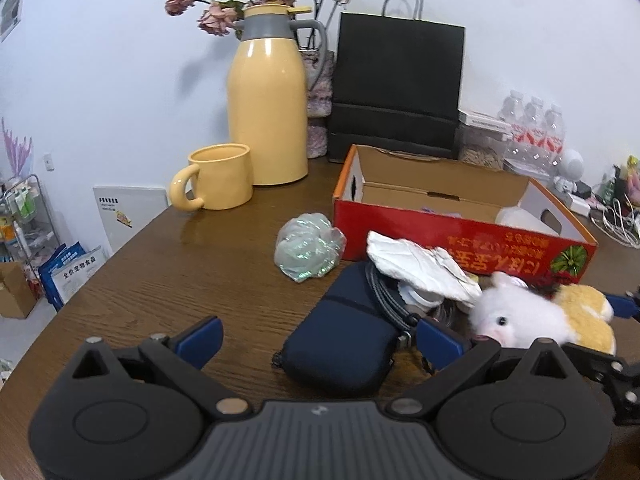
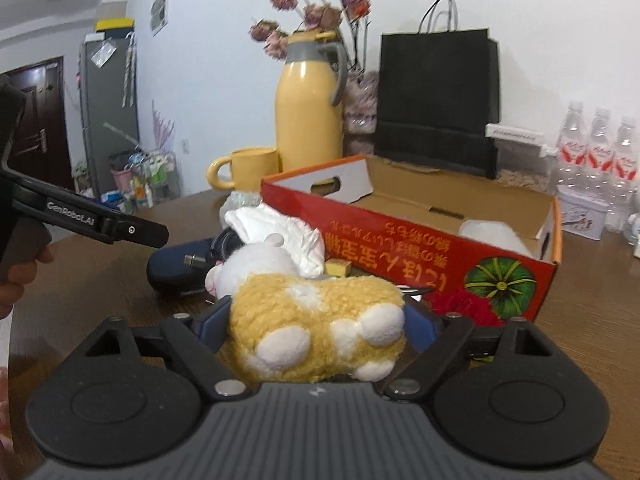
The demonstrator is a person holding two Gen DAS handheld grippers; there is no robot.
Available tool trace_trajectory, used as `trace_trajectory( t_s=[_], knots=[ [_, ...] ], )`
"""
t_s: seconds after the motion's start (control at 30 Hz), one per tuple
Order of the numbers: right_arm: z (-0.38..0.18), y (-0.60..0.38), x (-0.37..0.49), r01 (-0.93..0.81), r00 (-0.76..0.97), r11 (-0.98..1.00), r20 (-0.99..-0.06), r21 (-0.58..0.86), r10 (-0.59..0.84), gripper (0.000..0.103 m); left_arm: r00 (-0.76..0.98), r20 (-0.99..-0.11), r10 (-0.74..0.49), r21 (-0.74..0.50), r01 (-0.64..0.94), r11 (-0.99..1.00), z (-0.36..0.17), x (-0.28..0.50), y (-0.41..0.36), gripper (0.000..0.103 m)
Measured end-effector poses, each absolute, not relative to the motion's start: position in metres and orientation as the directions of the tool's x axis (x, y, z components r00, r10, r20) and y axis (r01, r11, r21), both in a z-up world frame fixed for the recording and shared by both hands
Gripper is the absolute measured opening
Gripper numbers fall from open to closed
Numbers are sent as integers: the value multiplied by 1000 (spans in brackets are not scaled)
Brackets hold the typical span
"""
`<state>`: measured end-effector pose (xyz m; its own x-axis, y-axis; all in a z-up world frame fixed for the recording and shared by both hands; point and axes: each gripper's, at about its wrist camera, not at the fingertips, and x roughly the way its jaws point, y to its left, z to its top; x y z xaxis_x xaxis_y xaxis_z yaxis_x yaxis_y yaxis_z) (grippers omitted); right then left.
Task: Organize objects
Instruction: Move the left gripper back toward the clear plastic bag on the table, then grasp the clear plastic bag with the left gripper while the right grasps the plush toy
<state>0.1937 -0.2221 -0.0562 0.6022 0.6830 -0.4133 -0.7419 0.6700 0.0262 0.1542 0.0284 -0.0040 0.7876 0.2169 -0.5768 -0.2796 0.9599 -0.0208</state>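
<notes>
Presently, item one: plush toy [image 2: 316,320], yellow body with white paws and a white head, lying on the wooden surface [image 1: 168,280] just in front of the red cardboard box [image 2: 432,240], near its long printed wall. Its long axis runs from the right tongs [image 2: 316,324] away toward the box's left end, head farthest, rump nearest the camera. The right tongs straddle the rump, blue pads close on either flank and the spread still wide; whether the pads actually press the fur cannot be told, though the toy sits squarely between them. The right hand is plainly the nearer; a lift up and over the box's near wall looks like the coming move.

Item two: left tongs [image 1: 316,340], spread wide and empty, above a navy pouch [image 1: 344,332] left of the box. Crumpled white paper [image 1: 420,264] and a shiny wrapped bundle [image 1: 310,246] lie against the box's near side. Yellow mug [image 1: 220,176] and yellow jug [image 1: 268,100] stand beyond the box's left end.
</notes>
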Motion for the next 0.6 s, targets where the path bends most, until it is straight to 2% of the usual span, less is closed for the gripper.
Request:
trace_trajectory(
  t_s=[0.37,0.5,0.6],
  knots=[
    [-53,-236,184,-637,712,770,-351,42,608,87,792,-579,194,-121,-318,940,-10,171,65,103],
    [-57,-232,186,-602,724,797,-388,50,571,88,792,-587,167,-142,-303,942,-17,175,72,103],
    [-64,-225,186,-574,717,817,-450,50,532,88,786,-597,160,-139,-298,944,-20,180,77,103]
  ],
)
